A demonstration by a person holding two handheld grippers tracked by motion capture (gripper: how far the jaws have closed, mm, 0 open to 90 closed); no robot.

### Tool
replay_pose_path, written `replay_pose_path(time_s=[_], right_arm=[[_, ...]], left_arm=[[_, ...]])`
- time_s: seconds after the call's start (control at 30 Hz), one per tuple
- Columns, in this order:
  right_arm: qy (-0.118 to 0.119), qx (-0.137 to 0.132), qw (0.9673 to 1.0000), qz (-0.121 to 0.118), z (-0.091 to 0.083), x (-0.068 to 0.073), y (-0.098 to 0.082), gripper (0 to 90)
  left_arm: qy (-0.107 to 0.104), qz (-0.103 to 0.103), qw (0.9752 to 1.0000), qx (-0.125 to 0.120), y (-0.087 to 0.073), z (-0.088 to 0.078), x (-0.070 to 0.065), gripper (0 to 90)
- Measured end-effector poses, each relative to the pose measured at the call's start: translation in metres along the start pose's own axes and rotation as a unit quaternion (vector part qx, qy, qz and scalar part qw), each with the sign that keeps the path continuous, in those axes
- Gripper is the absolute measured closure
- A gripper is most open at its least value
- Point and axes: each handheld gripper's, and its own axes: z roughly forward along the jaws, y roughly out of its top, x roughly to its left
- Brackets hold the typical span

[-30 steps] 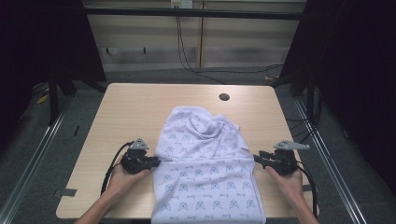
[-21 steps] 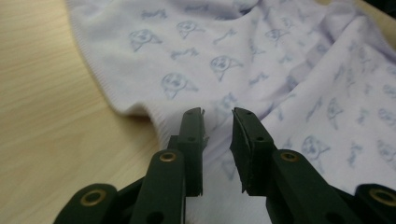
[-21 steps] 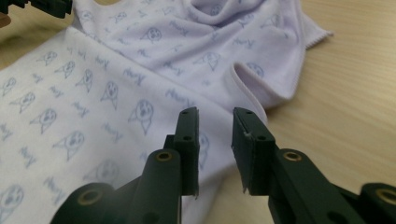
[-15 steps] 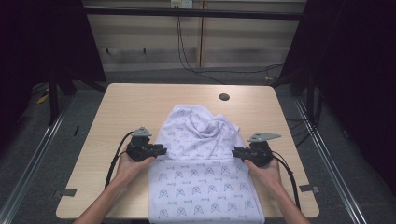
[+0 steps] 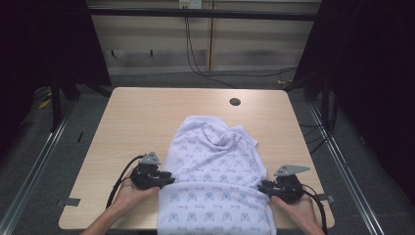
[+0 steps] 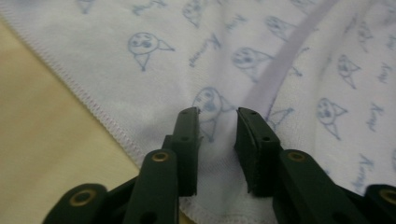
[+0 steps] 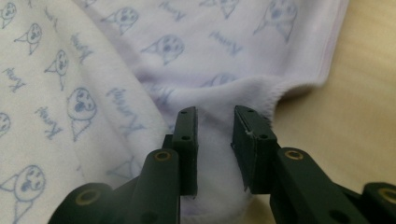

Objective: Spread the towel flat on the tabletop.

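Note:
A pale lavender cloth [image 5: 215, 166] printed with small blue cat faces lies rumpled on the wooden table [image 5: 142, 112], and its near end hangs over the front edge. At the cloth's left edge my left gripper [image 5: 168, 179] has the hem area [image 6: 140, 51] between its jaws [image 6: 217, 114], which have just been closing a little. My right gripper [image 5: 263, 186] is at the cloth's right edge. A bunched fold of cloth [image 7: 219, 42] fills its jaws [image 7: 215, 112], which have just been opening somewhat. A hand holds each gripper.
A dark round hole [image 5: 235, 102] sits near the table's far edge. Bare wood lies left, right and beyond the cloth. Metal rails [image 5: 44, 156] run along both sides of the table, and cables [image 5: 195, 54] hang behind it.
Both hands first went inward and away from the person, then came back outward toward the front edge. The near part of the cloth now lies narrower between them.

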Motion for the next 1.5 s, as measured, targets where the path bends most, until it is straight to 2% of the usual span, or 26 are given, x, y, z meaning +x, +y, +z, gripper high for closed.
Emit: replay_pose_path(time_s=[0.1, 0.2, 0.23, 0.3, 0.4, 0.47, 0.5, 0.53, 0.57, 0.7, 0.73, 0.77, 0.8, 0.83, 0.87, 1.0, 1.07, 1.1, 1.13, 1.17, 1.2, 1.23, 1.27, 1.33, 1.37, 1.5], right_arm=[[0.006, 0.013, 0.9999, -0.008, -0.012, 0.01, -0.012, 71.1], [0.028, 0.024, 0.9993, 0.002, -0.022, 0.016, -0.022, 72.7], [0.036, 0.028, 0.999, 0.005, -0.024, 0.019, -0.025, 73.4], [0.048, 0.039, 0.9981, 0.0, -0.029, 0.025, -0.029, 74.4], [0.051, 0.04, 0.9979, -0.005, -0.031, 0.027, -0.03, 72.9], [0.05, 0.01, 0.9987, 0.002, -0.03, 0.022, -0.023, 72.2], [0.047, -0.002, 0.9989, 0.003, -0.029, 0.018, -0.019, 72.3], [0.042, -0.023, 0.9989, 0.004, -0.027, 0.011, -0.008, 72.4], [0.031, -0.049, 0.9983, 0.002, -0.022, 0.002, 0.01, 73.6], [0.01, -0.081, 0.9967, 0.001, 0.005, -0.022, 0.059, 74.4], [0.011, -0.085, 0.9963, 0.006, 0.013, -0.028, 0.072, 74.4], [0.018, -0.087, 0.996, 0.01, 0.023, -0.032, 0.083, 69.6], [0.018, -0.087, 0.996, 0.01, 0.023, -0.032, 0.083, 69.6], [0.023, -0.087, 0.9959, 0.01, 0.033, -0.035, 0.094, 67.6], [0.009, -0.077, 0.997, 0.007, 0.052, -0.039, 0.11, 62.4], [0.013, -0.067, 0.9974, 0.024, 0.081, -0.047, 0.126, 59.1], [0.018, -0.065, 0.9972, 0.034, 0.089, -0.048, 0.129, 62.3], [0.027, -0.065, 0.9968, 0.036, 0.092, -0.048, 0.13, 67.4], [0.023, -0.064, 0.9971, 0.033, 0.094, -0.047, 0.13, 76.4], [0.016, -0.067, 0.9971, 0.032, 0.094, -0.044, 0.13, 83.6], [0.027, -0.075, 0.9964, 0.03, 0.092, -0.044, 0.13, 86.7], [0.024, -0.084, 0.9957, 0.029, 0.089, -0.041, 0.131, 87.5], [0.028, -0.096, 0.9946, 0.028, 0.084, -0.039, 0.132, 87.8], [0.031, -0.113, 0.993, 0.018, 0.07, -0.033, 0.135, 88.1], [0.037, -0.12, 0.992, 0.013, 0.062, -0.029, 0.136, 88.1], [0.059, -0.147, 0.9873, -0.006, 0.024, -0.015, 0.131, 88.1]], left_arm=[[-0.027, 0.008, 0.9995, 0.016, -0.01, -0.006, -0.017, 74.7], [-0.059, 0.008, 0.9978, 0.029, -0.021, -0.012, -0.03, 76.3], [-0.072, 0.006, 0.9969, 0.03, -0.025, -0.014, -0.033, 76.5], [-0.082, 0.004, 0.996, 0.035, -0.029, -0.018, -0.036, 76.7], [-0.074, 0.005, 0.9971, 0.019, -0.027, -0.02, -0.033, 75.4], [-0.064, 0.002, 0.9979, -0.001, -0.018, -0.019, -0.024, 74.6], [-0.051, 0.0, 0.9986, -0.012, -0.011, -0.017, -0.016, 74.1], [-0.042, -0.004, 0.9989, -0.019, -0.005, -0.014, -0.008, 74.2], [-0.023, -0.007, 0.9993, -0.029, 0.006, -0.01, 0.006, 74.4], [0.009, -0.043, 0.9972, -0.061, 0.026, 0.001, 0.043, 73.0], [0.009, -0.043, 0.9972, -0.061, 0.026, 0.001, 0.043, 71.1], [0.033, -0.056, 0.9954, -0.07, 0.032, 0.005, 0.057, 68.5], [0.033, -0.056, 0.9954, -0.07, 0.032, 0.005, 0.057, 67.5], [0.04, -0.07, 0.994, -0.074, 0.034, 0.006, 0.066, 67.5], [0.052, -0.084, 0.9922, -0.077, 0.035, 0.007, 0.077, 64.0], [0.067, -0.108, 0.9879, -0.089, 0.038, 0.011, 0.094, 58.9], [0.066, -0.12, 0.9854, -0.1, 0.04, 0.013, 0.099, 56.2], [0.062, -0.121, 0.9857, -0.099, 0.042, 0.015, 0.1, 54.8], [0.059, -0.116, 0.9868, -0.097, 0.043, 0.017, 0.099, 54.6], [0.054, -0.112, 0.9879, -0.093, 0.044, 0.02, 0.097, 55.1], [0.054, -0.112, 0.9879, -0.093, 0.044, 0.02, 0.097, 58.0], [0.061, -0.089, 0.9915, -0.073, 0.047, 0.024, 0.092, 65.6], [0.065, -0.079, 0.9928, -0.062, 0.048, 0.027, 0.088, 71.6], [0.073, -0.074, 0.993, -0.057, 0.048, 0.029, 0.086, 85.6], [0.07, -0.068, 0.9936, -0.058, 0.048, 0.028, 0.083, 86.7], [0.061, -0.072, 0.991, -0.094, 0.048, 0.009, 0.076, 87.6]])
